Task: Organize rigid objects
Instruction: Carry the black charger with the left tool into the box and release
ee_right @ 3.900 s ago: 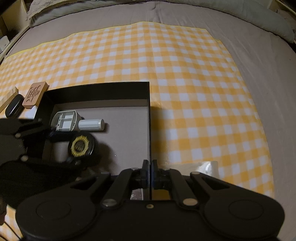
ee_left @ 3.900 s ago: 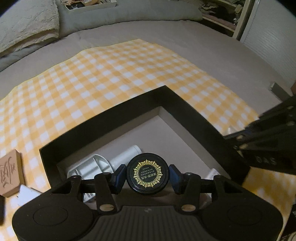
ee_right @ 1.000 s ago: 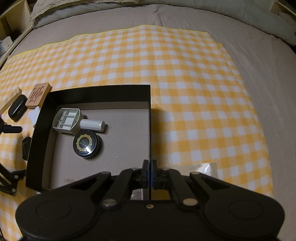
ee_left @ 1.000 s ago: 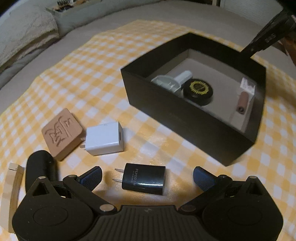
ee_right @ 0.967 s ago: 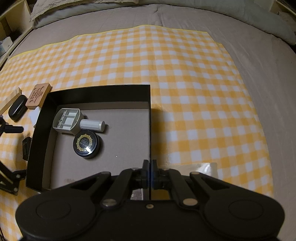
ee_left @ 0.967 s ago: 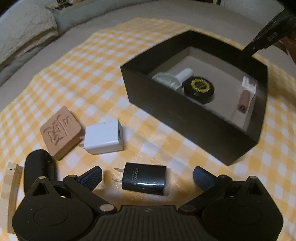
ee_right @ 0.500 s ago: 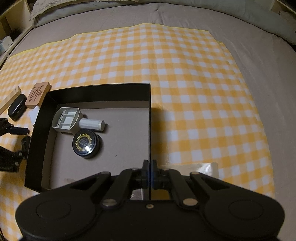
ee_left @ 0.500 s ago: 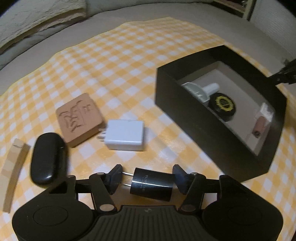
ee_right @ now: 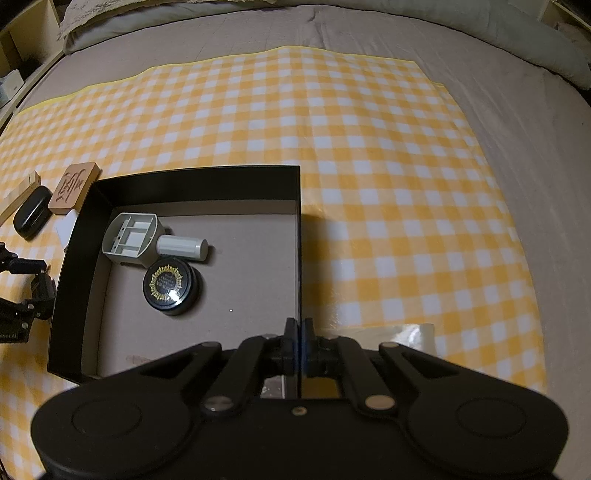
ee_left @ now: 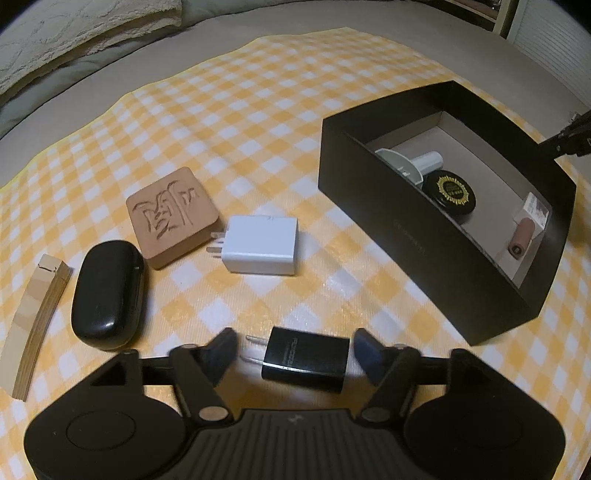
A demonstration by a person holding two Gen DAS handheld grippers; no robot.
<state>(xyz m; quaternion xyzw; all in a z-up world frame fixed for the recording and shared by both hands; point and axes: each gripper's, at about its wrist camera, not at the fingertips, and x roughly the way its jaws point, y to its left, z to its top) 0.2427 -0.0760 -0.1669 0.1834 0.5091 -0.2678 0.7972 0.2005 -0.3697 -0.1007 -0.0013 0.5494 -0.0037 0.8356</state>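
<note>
A black wall charger (ee_left: 304,360) lies on the yellow checked cloth between the fingers of my left gripper (ee_left: 295,349). Its jaws are opening; the pads stand just off the prongs and the body. My right gripper (ee_right: 297,343) is shut on the right wall of the black box (ee_right: 192,184). Inside the box (ee_left: 424,251) lie a grey plastic part (ee_right: 133,240), a round black tin with a gold pattern (ee_right: 171,290) and a brown cylinder (ee_left: 521,242). On the cloth outside lie a white charger (ee_left: 260,245), a carved clay-coloured block (ee_left: 171,216), a black oval case (ee_left: 107,293) and a wooden strip (ee_left: 35,325).
The cloth covers a grey bed with pillows and a folded blanket (ee_left: 74,29) at the far side. Shelving (ee_right: 22,40) stands at the left of the bed. A patch of clear tape (ee_right: 402,332) lies on the cloth right of the box.
My left gripper, wide open around the black charger a second ago, closed in on its ends and has now widened again, rolling a little. The right gripper has kept its grip on the box wall.
</note>
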